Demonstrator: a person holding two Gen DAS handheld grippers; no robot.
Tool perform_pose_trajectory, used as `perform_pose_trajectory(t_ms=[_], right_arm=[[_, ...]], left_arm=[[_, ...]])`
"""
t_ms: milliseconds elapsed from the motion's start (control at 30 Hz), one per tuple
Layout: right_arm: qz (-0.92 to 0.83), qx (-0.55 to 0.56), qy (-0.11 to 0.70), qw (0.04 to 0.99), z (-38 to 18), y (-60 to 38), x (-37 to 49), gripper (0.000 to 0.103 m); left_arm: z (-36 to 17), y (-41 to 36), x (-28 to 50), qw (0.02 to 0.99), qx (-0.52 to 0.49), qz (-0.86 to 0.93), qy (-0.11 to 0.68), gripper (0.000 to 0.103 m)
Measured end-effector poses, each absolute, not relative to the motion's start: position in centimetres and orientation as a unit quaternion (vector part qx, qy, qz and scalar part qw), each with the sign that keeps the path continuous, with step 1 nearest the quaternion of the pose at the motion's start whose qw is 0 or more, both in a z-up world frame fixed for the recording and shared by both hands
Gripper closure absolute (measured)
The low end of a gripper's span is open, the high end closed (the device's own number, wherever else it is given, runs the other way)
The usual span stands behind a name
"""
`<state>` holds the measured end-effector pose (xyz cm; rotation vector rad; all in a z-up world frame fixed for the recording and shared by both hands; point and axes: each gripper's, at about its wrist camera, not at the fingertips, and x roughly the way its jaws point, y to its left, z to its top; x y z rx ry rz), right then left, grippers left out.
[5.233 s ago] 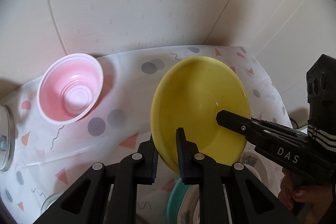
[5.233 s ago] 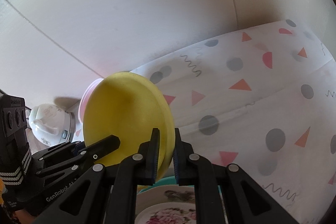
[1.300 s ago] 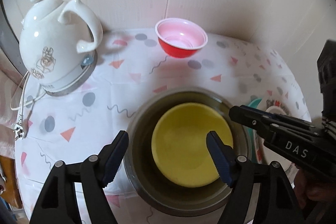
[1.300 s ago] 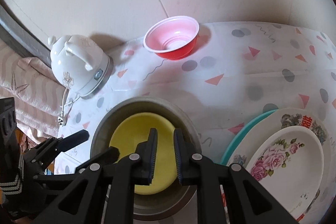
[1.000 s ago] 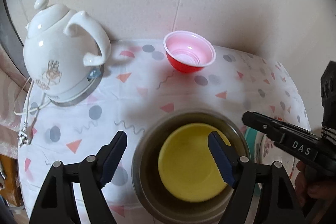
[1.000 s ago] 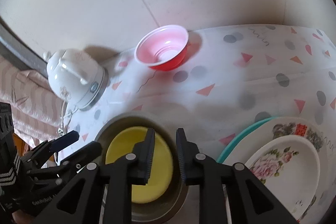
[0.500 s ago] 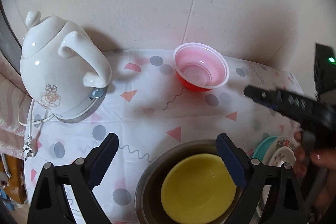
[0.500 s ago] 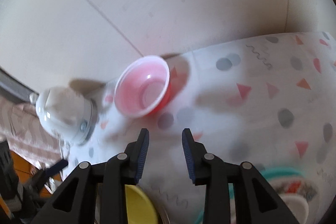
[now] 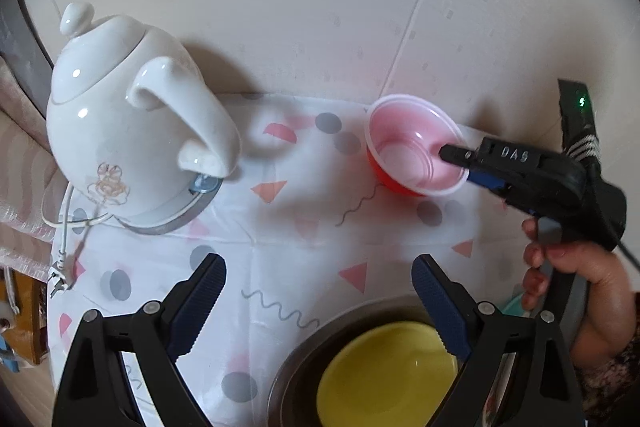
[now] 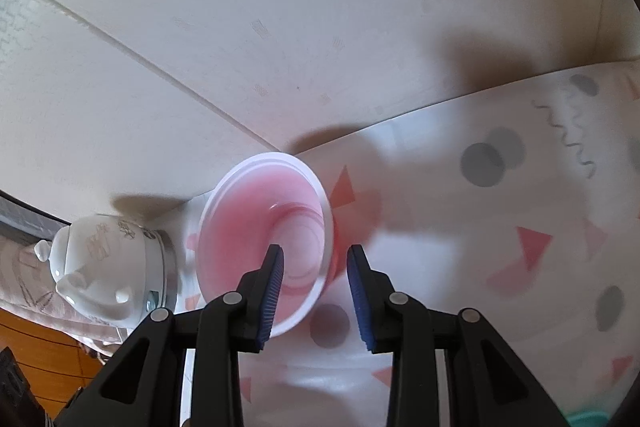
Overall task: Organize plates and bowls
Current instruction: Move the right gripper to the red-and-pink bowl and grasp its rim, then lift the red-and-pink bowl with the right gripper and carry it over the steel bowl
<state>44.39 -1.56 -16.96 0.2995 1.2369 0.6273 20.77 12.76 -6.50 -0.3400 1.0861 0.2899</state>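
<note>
Beside the glossy white kettle (image 9: 132,131), the right gripper (image 10: 316,263), ribbed pads parted, straddles the round red plastic bowl's (image 10: 266,243) thin rim, unpinched.

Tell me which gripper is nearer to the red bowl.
Right. The right gripper straddles the red bowl at its near rim, one finger inside, one outside, pads not yet pressing. The left gripper hangs wide open well short of it, over the metal basin.
</note>
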Motion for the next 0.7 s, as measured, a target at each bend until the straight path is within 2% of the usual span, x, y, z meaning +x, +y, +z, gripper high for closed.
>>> perform_pose_trajectory(t_ms=[67, 133, 267, 700], right_arm=[[0.302, 0.132, 0.569, 0.753, -17.5, -1.1, 44.5, 0.073], [0.308, 0.118, 0.571, 0.752, -17.9, -0.8, 44.5, 0.085], [0.320, 0.122, 0.572, 0.745, -18.2, -1.3, 44.1, 0.091], [0.304, 0.126, 0.576, 0.748, -18.5, -5.4, 41.9, 0.092]], left_arm=[[-6.5, 12.7, 21.3, 0.835, -0.158, 0.135, 0.510, 0.008], [-6.5, 12.5, 22.0, 0.838, -0.152, 0.132, 0.508, 0.008], [-6.7, 12.1, 23.5, 0.839, -0.151, 0.124, 0.507, 0.008], [-9.9, 9.9, 27.8, 0.829, -0.135, 0.104, 0.532, 0.011]])
